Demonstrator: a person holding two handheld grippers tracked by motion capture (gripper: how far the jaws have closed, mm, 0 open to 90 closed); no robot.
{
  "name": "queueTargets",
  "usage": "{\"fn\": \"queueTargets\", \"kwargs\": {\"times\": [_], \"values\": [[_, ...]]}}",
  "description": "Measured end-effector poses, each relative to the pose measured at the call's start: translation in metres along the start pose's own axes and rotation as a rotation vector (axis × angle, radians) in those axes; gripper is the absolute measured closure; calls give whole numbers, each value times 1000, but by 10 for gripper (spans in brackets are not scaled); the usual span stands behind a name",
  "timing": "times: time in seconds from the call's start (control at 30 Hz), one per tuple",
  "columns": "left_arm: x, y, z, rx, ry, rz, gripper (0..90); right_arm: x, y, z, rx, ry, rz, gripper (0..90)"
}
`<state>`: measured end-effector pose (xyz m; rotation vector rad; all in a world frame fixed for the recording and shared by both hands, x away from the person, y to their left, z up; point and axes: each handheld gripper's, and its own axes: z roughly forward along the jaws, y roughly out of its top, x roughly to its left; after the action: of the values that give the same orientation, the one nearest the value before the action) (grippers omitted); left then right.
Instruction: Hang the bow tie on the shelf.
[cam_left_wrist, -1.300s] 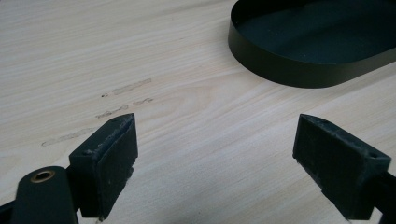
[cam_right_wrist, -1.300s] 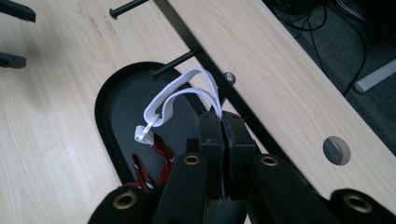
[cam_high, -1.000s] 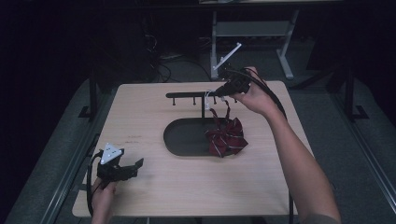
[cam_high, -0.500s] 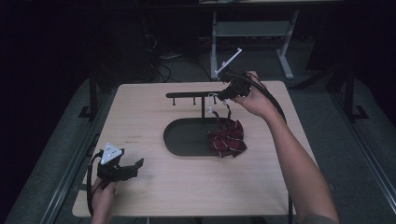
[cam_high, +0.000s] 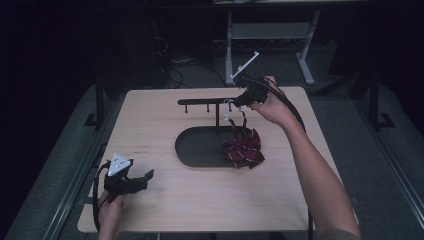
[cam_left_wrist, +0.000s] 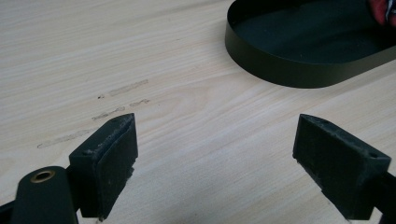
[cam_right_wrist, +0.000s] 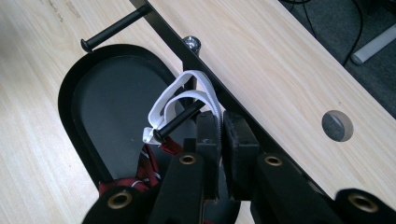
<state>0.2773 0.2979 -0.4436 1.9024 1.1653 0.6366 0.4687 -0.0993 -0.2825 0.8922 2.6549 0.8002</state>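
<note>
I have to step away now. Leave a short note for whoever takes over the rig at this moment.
Right tool: shut on the white strap, which is looped over a peg of the black rack.
Left tool: open, idle near the table's front-left corner.
The red fabric piece lies partly in the black oval tray.
Done: strap over the peg.
Left, probably: release and withdraw.
</note>
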Motion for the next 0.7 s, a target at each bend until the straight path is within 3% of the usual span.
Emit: {"fn": "queueTargets", "kwargs": {"times": [0.7], "values": [[0, 0, 0, -3, 1, -1, 135, 0, -1, 4, 2, 2, 3, 768]]}}
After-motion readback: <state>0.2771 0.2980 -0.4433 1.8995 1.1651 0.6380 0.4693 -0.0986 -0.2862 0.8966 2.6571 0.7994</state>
